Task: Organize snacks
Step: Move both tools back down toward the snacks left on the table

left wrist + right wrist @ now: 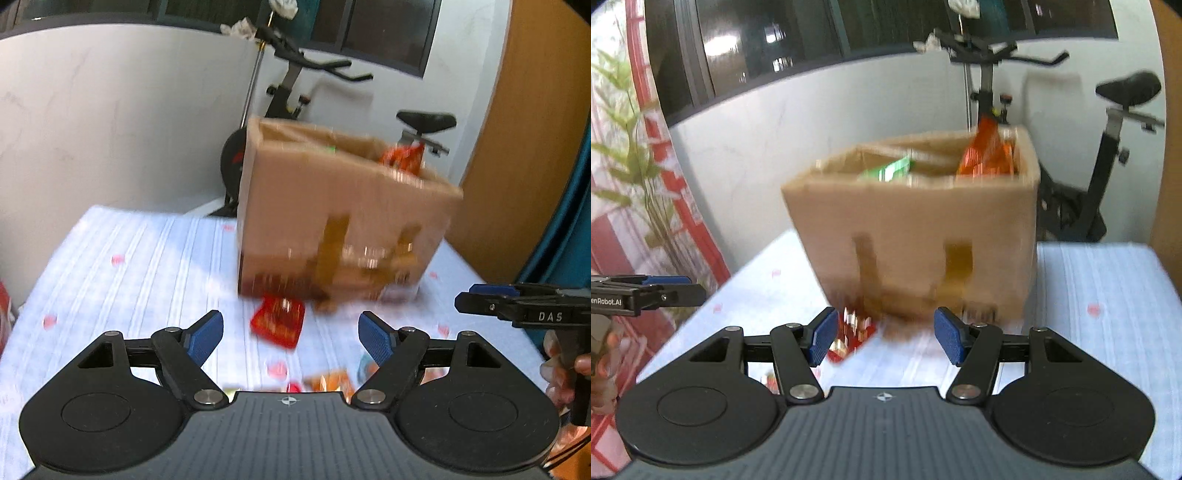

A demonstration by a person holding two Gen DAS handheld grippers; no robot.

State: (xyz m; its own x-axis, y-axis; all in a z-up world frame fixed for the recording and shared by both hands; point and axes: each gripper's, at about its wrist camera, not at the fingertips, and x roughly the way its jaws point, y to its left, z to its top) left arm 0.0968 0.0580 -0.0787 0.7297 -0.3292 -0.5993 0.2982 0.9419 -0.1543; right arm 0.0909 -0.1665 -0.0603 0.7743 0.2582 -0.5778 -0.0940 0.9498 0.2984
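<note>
One cardboard box (343, 221) holds two packets (orange, green) — one red packet (277, 323) lies near it — left gripper (290, 334) and right gripper (885, 334) both gape empty.

A white wall (110, 110) stands behind the table; above it runs a dark window (757, 44) with bright reflections; a black exercise bike (295, 92) stands in the corner, its saddle (1130, 88) to the right; a wooden panel (535, 129) closes the right side; a green plant (631, 166) stands at the left.
</note>
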